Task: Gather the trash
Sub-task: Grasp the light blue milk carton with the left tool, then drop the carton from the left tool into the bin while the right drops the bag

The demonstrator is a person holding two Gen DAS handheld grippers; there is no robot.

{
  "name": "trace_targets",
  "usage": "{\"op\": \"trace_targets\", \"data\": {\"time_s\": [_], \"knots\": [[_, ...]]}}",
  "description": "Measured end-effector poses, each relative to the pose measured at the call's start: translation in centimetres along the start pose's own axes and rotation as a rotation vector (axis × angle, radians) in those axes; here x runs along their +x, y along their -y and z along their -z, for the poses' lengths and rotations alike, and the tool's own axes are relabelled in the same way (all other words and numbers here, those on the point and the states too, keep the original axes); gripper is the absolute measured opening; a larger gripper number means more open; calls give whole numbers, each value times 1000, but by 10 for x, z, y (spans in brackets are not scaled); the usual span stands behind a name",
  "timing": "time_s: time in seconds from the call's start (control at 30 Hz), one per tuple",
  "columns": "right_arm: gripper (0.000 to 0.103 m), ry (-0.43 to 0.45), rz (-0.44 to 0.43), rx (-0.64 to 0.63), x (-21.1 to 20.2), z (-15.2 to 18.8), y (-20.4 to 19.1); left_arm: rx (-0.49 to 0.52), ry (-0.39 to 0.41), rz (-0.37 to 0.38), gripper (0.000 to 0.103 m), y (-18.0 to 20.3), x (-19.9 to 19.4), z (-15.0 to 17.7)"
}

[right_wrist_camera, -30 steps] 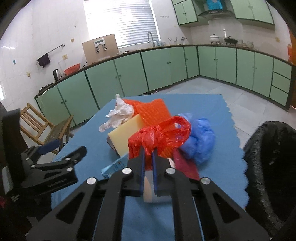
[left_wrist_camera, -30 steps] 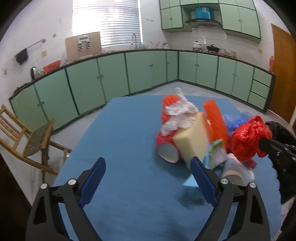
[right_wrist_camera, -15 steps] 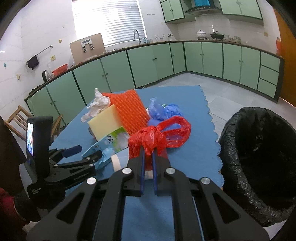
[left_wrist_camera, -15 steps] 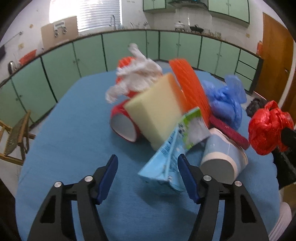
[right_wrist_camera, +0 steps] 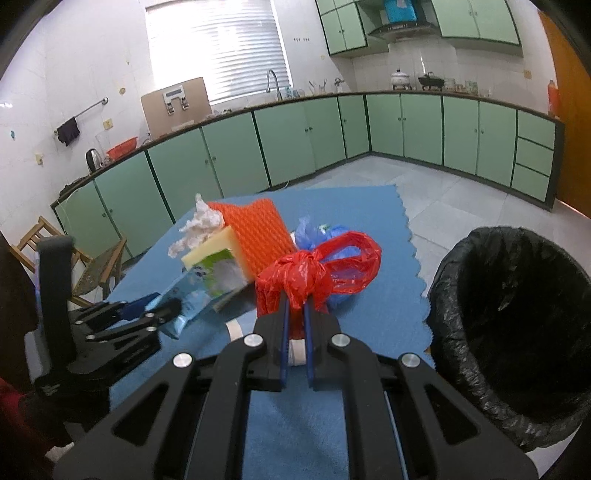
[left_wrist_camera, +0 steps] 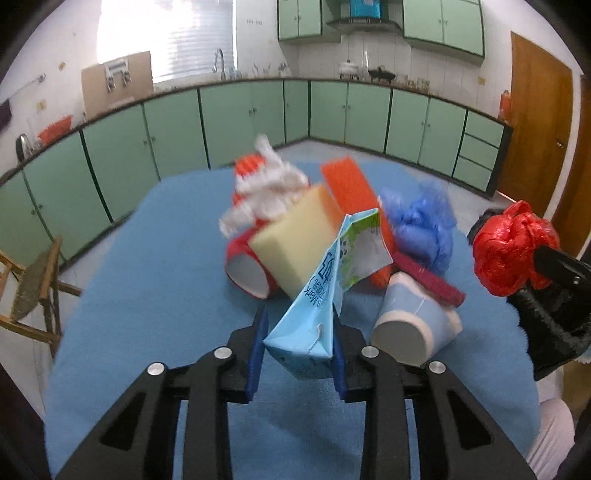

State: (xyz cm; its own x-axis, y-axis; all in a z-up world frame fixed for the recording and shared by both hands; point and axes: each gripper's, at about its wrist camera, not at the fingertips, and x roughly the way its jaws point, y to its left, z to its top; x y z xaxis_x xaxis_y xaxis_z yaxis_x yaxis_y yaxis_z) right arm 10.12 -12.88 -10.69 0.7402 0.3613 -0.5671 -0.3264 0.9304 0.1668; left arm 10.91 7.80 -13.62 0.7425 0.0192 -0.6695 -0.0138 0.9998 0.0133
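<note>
Ideally the left gripper (left_wrist_camera: 297,354), its jaws closing round the blue carton (left_wrist_camera: 314,317), squeezes gently, while the right gripper (right_wrist_camera: 295,325), clamped on the red bag (right_wrist_camera: 314,277), heads for the bin (right_wrist_camera: 517,332).

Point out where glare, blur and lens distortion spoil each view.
Left wrist view: window blown out, tissue and blue plastic bag smeared, counter bowed. Right wrist view: blinds glaring, carton soft, bin stretched at edge.

This is a home kitchen. Green cabinets (right_wrist_camera: 280,144) run along the far walls under a dark counter, with a tap (right_wrist_camera: 272,83) below the bright window (right_wrist_camera: 214,48), pots (right_wrist_camera: 400,79) and an extractor hood (right_wrist_camera: 400,26) far right.
</note>
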Motion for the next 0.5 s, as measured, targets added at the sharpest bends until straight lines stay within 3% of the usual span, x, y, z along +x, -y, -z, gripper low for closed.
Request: {"op": "trace_targets", "data": {"time_s": [0.27,0.5], "knots": [[6,77,37,54,-37,-12,29,32,62,93,30,28,-34,-31],[6,128,174,84,-76,-14,85,90,93,242,30,95,-39,-51]]}}
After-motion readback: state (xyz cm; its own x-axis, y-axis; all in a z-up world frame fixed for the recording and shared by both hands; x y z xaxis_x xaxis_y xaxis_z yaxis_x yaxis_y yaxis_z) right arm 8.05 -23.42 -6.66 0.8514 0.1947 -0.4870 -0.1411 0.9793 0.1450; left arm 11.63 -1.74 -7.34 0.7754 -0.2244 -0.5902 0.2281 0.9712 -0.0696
